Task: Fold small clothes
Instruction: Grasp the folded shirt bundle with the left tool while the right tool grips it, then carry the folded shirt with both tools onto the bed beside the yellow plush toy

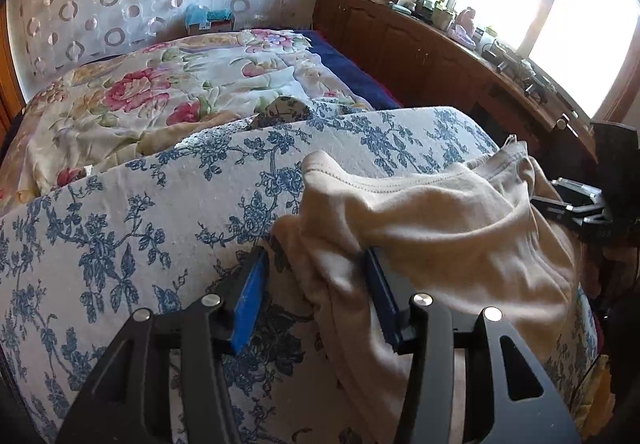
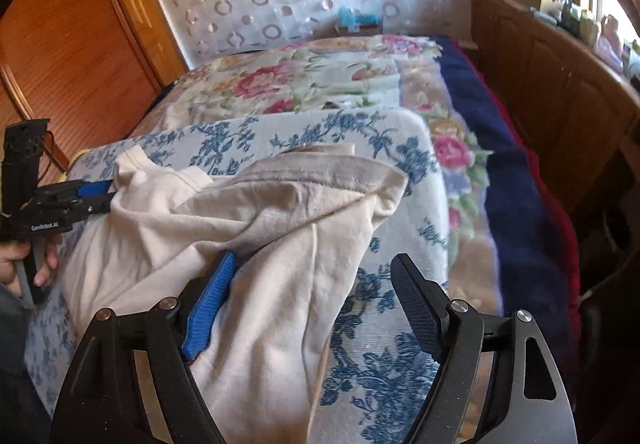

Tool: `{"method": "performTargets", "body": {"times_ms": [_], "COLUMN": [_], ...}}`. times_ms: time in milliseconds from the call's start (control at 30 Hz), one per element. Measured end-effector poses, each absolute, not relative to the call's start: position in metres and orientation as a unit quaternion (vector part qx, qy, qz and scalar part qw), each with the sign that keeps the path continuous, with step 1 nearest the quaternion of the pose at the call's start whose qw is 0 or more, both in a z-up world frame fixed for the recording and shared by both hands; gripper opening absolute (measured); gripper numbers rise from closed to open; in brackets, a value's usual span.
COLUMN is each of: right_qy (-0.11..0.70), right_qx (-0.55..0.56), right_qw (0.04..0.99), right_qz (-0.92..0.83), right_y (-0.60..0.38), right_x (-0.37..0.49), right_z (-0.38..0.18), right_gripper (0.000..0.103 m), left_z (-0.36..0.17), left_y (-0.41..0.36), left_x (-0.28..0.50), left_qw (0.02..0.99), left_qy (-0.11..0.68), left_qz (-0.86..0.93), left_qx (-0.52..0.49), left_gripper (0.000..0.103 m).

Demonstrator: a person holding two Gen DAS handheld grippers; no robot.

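Garment (image 1: pixel 440 228) | crumpled, shape unclear | hides right gripper (image 1: pixel 560 204) fingertips

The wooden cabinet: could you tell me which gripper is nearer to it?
Right. The right gripper is on the side of the garment toward the wooden cabinet; the left gripper opposite.

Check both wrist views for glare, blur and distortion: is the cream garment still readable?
Left wrist view: window blown out white at upper right, fisheye bending the room's edges; the cream garment stays readable, slightly soft near the left gripper. Right wrist view: no glare on the fabric, mild motion blur over bedspread and garment, corners vignetted dark; right gripper sharp.
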State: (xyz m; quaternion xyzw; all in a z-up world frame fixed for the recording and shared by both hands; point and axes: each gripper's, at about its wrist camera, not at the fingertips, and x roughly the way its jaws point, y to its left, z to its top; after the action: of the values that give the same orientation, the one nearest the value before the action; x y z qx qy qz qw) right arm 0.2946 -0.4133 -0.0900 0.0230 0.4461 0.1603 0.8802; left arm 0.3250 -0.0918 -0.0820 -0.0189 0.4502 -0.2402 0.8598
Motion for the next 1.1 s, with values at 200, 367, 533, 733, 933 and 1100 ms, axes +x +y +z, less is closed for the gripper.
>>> {"method": "performTargets", "body": {"times_ms": [200, 367, 533, 733, 933, 1100], "right_qy": [0.443, 0.447, 0.416, 0.361, 0.322, 0.302], "right_qx": [0.027, 0.021, 0.0, -0.024, -0.056, -0.08], "right_qw": [0.878, 0.867, 0.881, 0.9, 0.904, 0.897], "right_qz": [0.178, 0.221, 0.225, 0.244, 0.277, 0.313], "right_y": [-0.404, -0.389, -0.381, -0.358, -0.313, -0.262], "right_x": [0.292, 0.285, 0.273, 0.26, 0.265, 0.281], "right_z": [-0.094, -0.094, -0.075, -0.028, 0.011, 0.025], "right_gripper": [0.074, 0.023, 0.015, 0.013, 0.013, 0.013], "left_z": [-0.083, -0.075, -0.042, -0.006, 0.019, 0.024], "left_y": [-0.092, -0.095, -0.08, -0.054, 0.005, 0.063], "left_x": [0.327, 0.32, 0.296, 0.263, 0.233, 0.217], "left_qw": [0.843, 0.839, 0.854, 0.878, 0.905, 0.923], "left_qy": [0.454, 0.443, 0.397, 0.344, 0.297, 0.279], "left_qz": [-0.283, -0.308, -0.323, -0.318, -0.278, -0.227], "left_qx": [-0.057, -0.069, -0.093, -0.1, -0.123, -0.134], "left_gripper": [0.034, 0.01, 0.009, 0.009, 0.009, 0.009]}}
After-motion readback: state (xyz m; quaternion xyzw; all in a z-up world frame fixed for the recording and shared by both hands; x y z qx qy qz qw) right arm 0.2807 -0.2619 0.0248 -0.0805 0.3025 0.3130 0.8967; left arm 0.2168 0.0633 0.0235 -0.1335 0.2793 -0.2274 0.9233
